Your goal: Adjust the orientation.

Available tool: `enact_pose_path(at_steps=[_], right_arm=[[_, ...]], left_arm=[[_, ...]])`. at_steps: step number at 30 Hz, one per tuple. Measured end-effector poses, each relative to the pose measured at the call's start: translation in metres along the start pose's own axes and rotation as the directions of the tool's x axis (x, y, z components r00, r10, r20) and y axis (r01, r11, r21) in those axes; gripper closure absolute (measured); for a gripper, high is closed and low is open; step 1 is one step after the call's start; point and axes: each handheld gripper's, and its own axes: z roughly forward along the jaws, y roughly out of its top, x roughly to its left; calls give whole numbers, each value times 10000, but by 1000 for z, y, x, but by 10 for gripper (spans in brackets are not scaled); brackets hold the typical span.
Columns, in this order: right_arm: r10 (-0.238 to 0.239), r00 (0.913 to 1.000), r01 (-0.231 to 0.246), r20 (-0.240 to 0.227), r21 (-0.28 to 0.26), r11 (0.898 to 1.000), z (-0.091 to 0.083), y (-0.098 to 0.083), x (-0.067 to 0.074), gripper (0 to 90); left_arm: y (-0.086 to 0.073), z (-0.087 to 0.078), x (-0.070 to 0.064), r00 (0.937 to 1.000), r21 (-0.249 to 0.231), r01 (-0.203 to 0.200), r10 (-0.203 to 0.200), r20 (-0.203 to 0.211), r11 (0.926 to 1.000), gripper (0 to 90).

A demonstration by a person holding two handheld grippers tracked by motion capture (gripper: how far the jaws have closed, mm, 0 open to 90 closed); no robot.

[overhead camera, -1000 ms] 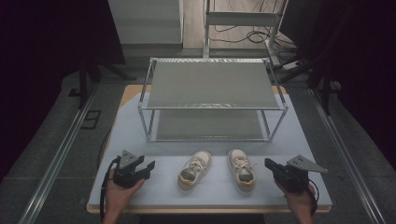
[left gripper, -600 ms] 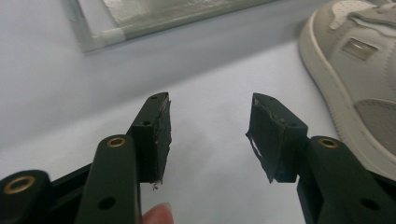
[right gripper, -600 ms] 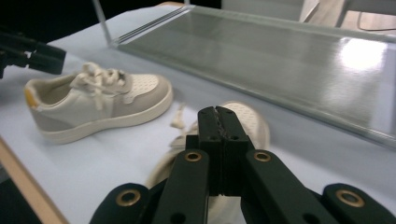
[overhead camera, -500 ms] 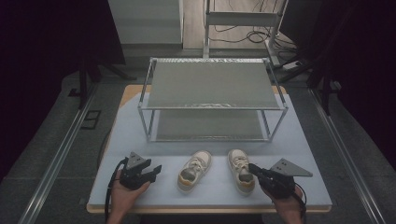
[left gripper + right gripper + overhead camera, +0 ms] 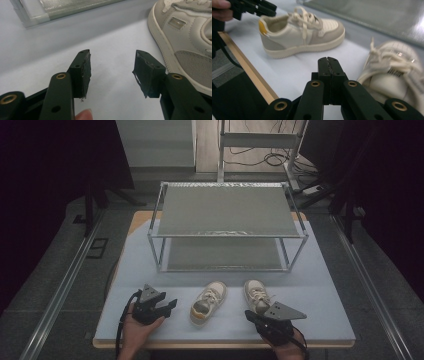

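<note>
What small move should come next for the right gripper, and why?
Probably open the jaws before going any closer. The right gripper is shut on nothing, pads pressed together, with the right shoe just beside its tip; shut jaws cannot take the shoe. The left gripper is open beside the left shoe, not touching it.

We're looking at a lab: dark curtains hanging all round, floor rails [image 5: 60, 290] flanking the table [image 5: 320, 295], loose cables [image 5: 260, 157] lying behind a metal rack [image 5: 227, 210].

Your two shoes [image 5: 209, 302] look like soft cloth with smooth rubbery soles; the rack [image 5: 227, 212] is shiny metal.
</note>
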Motion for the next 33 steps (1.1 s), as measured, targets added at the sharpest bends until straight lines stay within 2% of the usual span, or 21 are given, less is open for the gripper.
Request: enact_pose_path(at_steps=[6,10,15,18,20,23,26,28,29,33], right_arm=[[203,9994,-210,266,237,9995,7,-10,3,898],[136,9994,-144,333,239,9996,7,-12,6,898],[36,9995,-43,318,225,9997,7,-14,8,898],[34,9992,-48,394,346,9994,9,-15,8,898],[25,9982,-55,606,493,9988,10,-16,7,898],[42,9952,-115,974,749,9971,12,-20,4,899],[237,9953,-317,935,847,9959,12,-22,-2,900],[90,9914,-222,1309,1002,9947,11,-23,-6,900],[137,9890,-296,1475,1058,9940,11,-25,-9,900],[587,9848,-755,1638,981,9923,3,-30,-27,900]], left_arm=[[0,-1,1,10000,-38,18,-18,-75,10000,457],[3,-2,0,10000,-142,13,-14,-96,9999,450],[3,-1,-5,10000,-51,-83,83,-3,10000,440],[3,0,-6,9999,-46,-151,151,11,9999,438],[3,-1,-6,9999,-56,-147,147,12,9999,437],[3,-1,-6,9999,-44,-125,125,-4,9999,436],[4,-3,-6,9999,-85,-151,151,-5,9998,435],[4,-4,-6,9999,-99,-147,147,-14,9998,434],[4,-4,-5,9999,-111,-130,130,-28,9999,434],[3,-4,-2,10000,-88,-15,14,-88,10000,434]])
